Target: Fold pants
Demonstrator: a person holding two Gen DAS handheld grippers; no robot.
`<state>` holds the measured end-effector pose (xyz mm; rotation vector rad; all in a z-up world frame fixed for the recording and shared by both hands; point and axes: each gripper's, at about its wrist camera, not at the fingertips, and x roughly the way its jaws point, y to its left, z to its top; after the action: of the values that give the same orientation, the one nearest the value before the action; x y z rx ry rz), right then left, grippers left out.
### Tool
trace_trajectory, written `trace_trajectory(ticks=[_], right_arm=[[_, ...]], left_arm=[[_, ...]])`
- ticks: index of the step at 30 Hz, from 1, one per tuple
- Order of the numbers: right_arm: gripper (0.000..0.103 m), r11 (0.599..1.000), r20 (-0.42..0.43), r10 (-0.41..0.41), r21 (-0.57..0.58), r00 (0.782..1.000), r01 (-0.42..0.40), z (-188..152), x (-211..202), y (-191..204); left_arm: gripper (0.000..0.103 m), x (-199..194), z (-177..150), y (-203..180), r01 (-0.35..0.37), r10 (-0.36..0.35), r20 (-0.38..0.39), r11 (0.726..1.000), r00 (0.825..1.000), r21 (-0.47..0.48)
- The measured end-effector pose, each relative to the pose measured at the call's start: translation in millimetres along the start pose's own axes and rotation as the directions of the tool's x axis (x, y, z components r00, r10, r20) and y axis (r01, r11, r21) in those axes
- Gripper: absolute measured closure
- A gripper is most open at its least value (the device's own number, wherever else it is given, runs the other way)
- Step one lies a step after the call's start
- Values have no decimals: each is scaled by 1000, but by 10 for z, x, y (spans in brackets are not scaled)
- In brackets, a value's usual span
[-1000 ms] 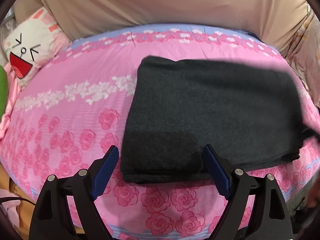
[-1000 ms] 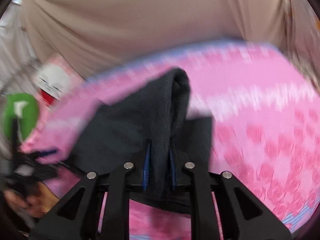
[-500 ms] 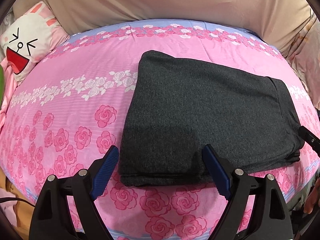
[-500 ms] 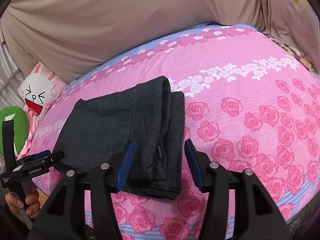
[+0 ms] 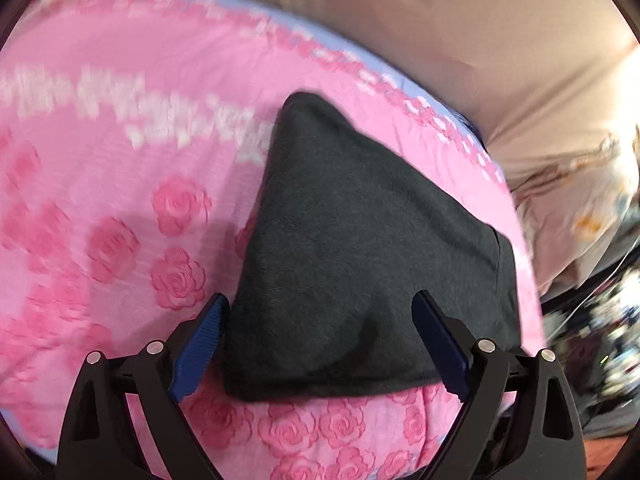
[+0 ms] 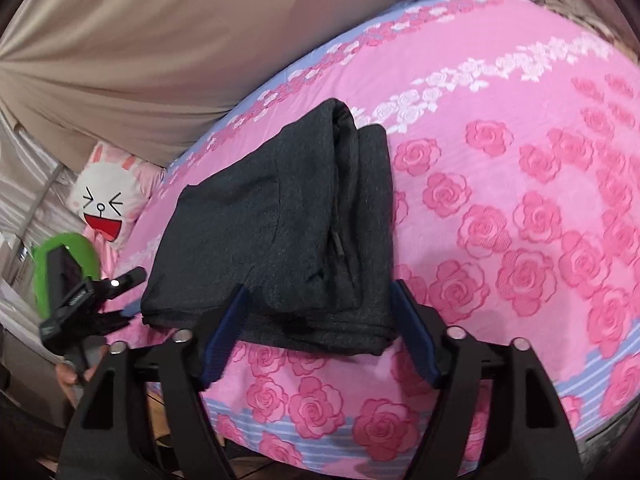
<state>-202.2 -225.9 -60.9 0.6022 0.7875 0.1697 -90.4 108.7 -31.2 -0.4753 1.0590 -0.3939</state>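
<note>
Now folded dark pants [image 6: 288, 232] lie near bed's [image 6: 520, 200] front edge, long axis along it; open sheet beyond to far edge. Left gripper [image 5: 320, 344] and right gripper [image 6: 316, 320] spread wide, holding nothing.

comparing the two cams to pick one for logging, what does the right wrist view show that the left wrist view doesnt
Only the right wrist view shows the rabbit cushion at the bed's far left, the other tool, the left one, held beside the bed, and the stacked layers along the right edge of the pants. Only the left wrist view shows dark clutter off the bed's right side. Both show the folded dark pants lying flat on the pink rose bedsheet, the beige drape behind, and an open tool, right tool, empty.
</note>
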Motion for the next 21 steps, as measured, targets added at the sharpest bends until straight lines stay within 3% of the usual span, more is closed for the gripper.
trace_trajectory(ticks=[1,5,7,8,9,10,12,17,21], right_arm=[[24,1000,3,4,-3,1000,-4,5,17,11],[20,1000,6,30,5,1000,-30,79,125,58],[25,999,18,48,25,999,-48,124,188,34],[43,998,22,50,36,999,-51,138,216,10],[66,996,14,58,60,998,-59,155,268,-28],[68,994,17,69,79,997,-70,167,279,-38],[73,999,47,44,30,998,-45,156,162,107],[74,992,128,105,-88,986,-94,179,-326,537],[74,972,228,157,-209,961,-109,244,-853,946]], left_arm=[[11,-33,13,15,29,-28,41,1000,999,-6],[14,53,100,-52,83,-83,15,997,996,-5],[20,126,141,-139,106,-106,-3,994,994,19],[29,140,157,-165,88,-88,10,996,996,29],[56,165,171,-187,62,-62,12,997,998,41],[76,187,192,-203,10,-11,7,999,1000,46],[83,125,220,-180,41,-41,1,999,999,15],[87,-448,194,-476,115,-122,64,989,990,94],[87,-1050,152,-827,159,-187,130,966,974,204]])
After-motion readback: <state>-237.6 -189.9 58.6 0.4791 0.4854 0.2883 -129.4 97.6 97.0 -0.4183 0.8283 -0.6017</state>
